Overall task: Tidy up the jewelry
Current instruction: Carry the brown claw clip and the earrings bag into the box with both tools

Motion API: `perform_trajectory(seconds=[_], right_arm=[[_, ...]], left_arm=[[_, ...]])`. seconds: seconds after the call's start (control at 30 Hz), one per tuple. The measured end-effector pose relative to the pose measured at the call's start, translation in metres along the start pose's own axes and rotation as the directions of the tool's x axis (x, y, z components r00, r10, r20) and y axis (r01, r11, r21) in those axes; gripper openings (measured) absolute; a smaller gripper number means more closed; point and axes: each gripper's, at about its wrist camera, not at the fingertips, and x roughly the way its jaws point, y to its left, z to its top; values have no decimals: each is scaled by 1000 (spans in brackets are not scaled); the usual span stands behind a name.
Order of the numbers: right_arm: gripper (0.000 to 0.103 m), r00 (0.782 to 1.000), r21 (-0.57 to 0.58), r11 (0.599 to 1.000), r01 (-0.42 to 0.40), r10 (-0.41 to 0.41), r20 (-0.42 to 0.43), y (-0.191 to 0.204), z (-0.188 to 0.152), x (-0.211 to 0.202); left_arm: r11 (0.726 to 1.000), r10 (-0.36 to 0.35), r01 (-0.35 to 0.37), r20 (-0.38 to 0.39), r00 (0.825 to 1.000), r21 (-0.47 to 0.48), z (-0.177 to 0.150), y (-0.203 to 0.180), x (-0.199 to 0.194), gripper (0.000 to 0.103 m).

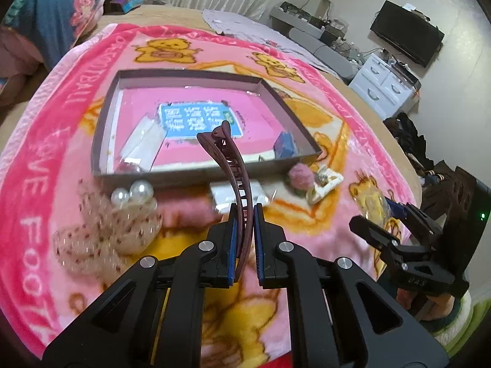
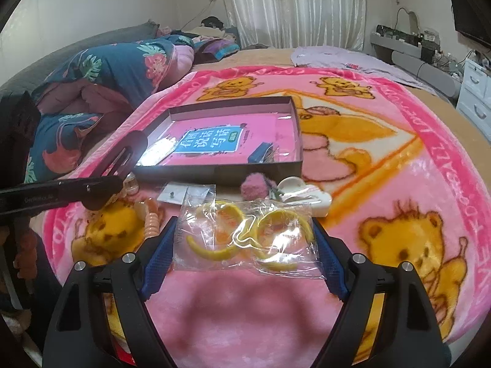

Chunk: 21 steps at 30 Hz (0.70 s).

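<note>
A box (image 2: 214,171) lies on the blanket (image 2: 399,153) (a booklet (image 2: 211,142) inside it).

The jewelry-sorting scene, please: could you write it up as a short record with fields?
Surface: pink bear-print blanket on a bed
Container: open shallow box holding a pink book
Left gripper: shut on a maroon hair clip, raised in front of the box
Right gripper: jaws wide on either side of a clear bag of yellow hair clips
Loose beside box: pearl lace bow, pink pompom, white claw clip
</note>
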Motion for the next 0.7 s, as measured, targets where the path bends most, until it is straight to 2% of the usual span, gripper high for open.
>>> perform_trajectory(seconds=[0.2, 0.7], right_arm=[[81, 999, 3, 1000, 30, -31, 10, -5, 10, 2], [81, 997, 12, 998, 68, -68, 24, -9, 34, 9]], left_arm=[[1000, 0, 0, 5, 1000, 24, 17, 1, 8, 4], [999, -39, 40, 56, 998, -16, 67, 19, 29, 4]])
